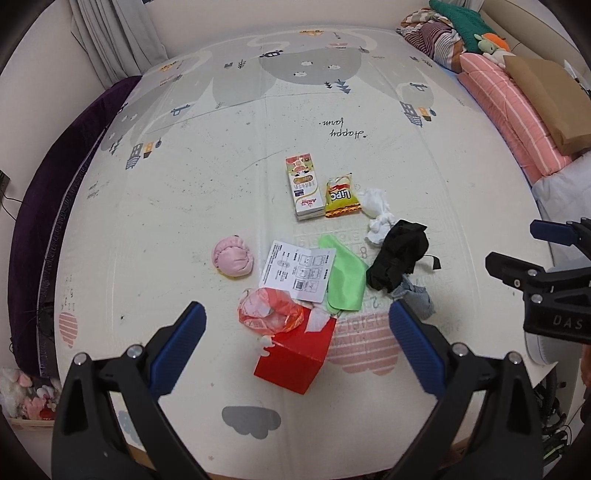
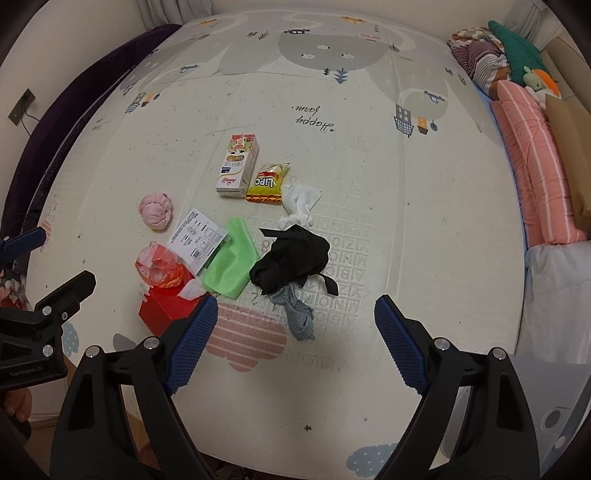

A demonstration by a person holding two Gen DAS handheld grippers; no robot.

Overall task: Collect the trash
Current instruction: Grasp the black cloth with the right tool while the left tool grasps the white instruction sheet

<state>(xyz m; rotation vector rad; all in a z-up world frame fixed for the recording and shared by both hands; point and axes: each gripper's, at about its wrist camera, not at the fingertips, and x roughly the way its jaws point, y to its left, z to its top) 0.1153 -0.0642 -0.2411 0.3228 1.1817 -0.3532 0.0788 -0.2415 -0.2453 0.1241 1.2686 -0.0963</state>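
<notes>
Room with a printed play mat [image 1: 295, 110]

Cream walls behind, grey curtain [image 1: 110, 33] at eleven o'clock, pink striped bedding [image 1: 506, 110] (folded) at two o'clock, purple fabric [image 1: 48, 184] at nine.

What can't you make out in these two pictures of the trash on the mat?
- Red box: contents hidden in both views; the orange plastic bag and a white tissue cover its top.
- Printed sheet: text too small to read in either view.
- Blue-grey cloth: upper part hidden under the black garment in both views.
- Milk carton: fine print blurred in both.
</notes>
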